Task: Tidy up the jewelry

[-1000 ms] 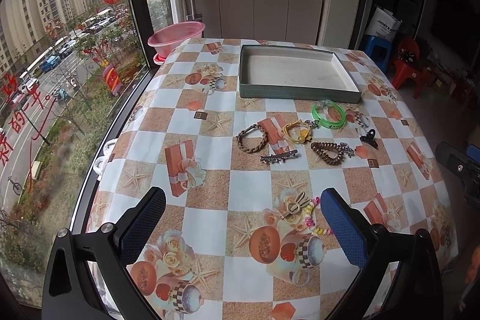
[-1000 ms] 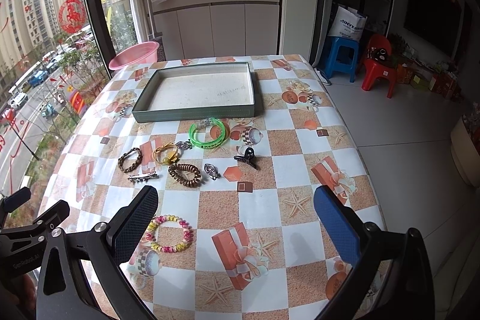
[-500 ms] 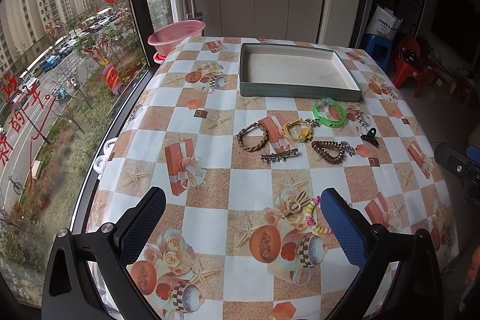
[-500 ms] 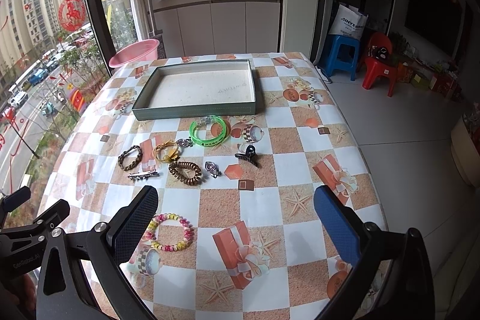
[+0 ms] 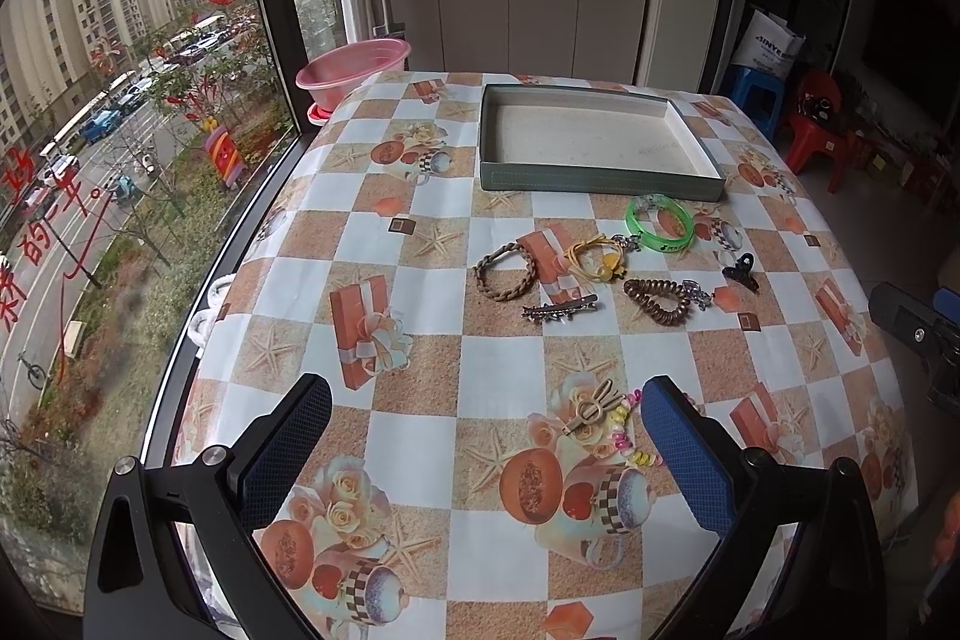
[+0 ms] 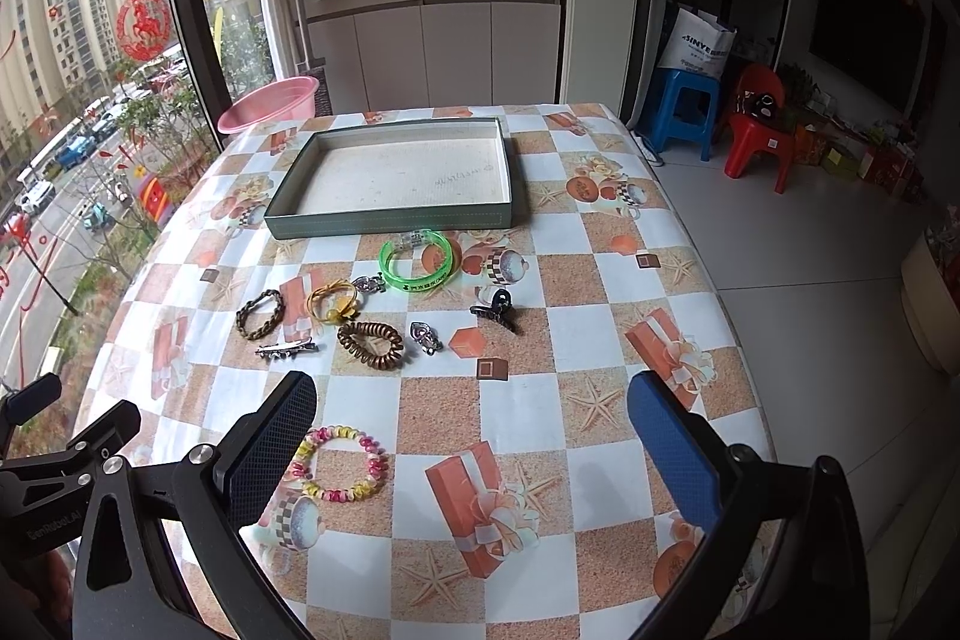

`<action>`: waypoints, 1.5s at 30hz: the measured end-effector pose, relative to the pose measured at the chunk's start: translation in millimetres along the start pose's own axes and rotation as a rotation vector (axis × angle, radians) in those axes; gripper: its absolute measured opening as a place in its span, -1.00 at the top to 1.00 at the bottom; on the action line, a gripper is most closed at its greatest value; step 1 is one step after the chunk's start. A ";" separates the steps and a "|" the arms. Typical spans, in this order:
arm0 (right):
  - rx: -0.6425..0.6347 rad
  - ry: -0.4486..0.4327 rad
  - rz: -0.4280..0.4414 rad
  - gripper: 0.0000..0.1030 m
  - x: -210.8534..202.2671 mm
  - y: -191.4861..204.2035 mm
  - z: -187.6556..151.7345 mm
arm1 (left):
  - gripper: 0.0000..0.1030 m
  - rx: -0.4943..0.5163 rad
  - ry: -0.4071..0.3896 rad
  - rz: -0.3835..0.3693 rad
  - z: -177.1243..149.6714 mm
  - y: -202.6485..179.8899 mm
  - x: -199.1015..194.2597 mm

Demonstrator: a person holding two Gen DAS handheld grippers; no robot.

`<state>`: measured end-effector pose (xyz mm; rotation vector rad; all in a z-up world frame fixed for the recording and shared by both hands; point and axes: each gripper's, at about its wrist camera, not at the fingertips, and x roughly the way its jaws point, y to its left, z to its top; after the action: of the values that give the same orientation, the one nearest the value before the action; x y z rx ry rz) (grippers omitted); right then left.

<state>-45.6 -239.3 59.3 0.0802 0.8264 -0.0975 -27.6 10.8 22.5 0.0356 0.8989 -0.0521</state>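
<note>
An empty green tray stands at the table's far side. In front of it lie a green bangle, a braided brown bracelet, a yellow hair tie, a silver barrette, a brown coil tie, a black claw clip and a small silver clip. A pastel bead bracelet and a bronze clip lie nearest. My left gripper and right gripper hover open above the near edge.
A pink basin sits at the far left corner by the window. The patterned tablecloth covers the table. Blue and red stools stand on the floor to the right. The other gripper's body shows at left.
Both views have crept slightly forward toward the jewelry. Nothing on the table has moved.
</note>
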 end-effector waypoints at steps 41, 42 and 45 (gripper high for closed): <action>0.021 0.351 0.095 -1.00 60.5 11.7 -15.8 | -1.00 0.028 0.242 -0.026 17.5 19.9 76.9; 0.011 0.371 0.095 -1.00 66.0 15.3 -16.9 | -1.00 0.029 0.250 -0.026 22.0 21.6 83.7; -0.009 0.438 0.077 -1.00 83.2 24.1 -20.7 | -1.00 0.041 0.263 -0.025 34.0 25.2 102.1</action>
<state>-1.8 -217.7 -15.3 0.1271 1.2594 -0.0025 63.9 31.0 -36.0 0.0703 1.1614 -0.0907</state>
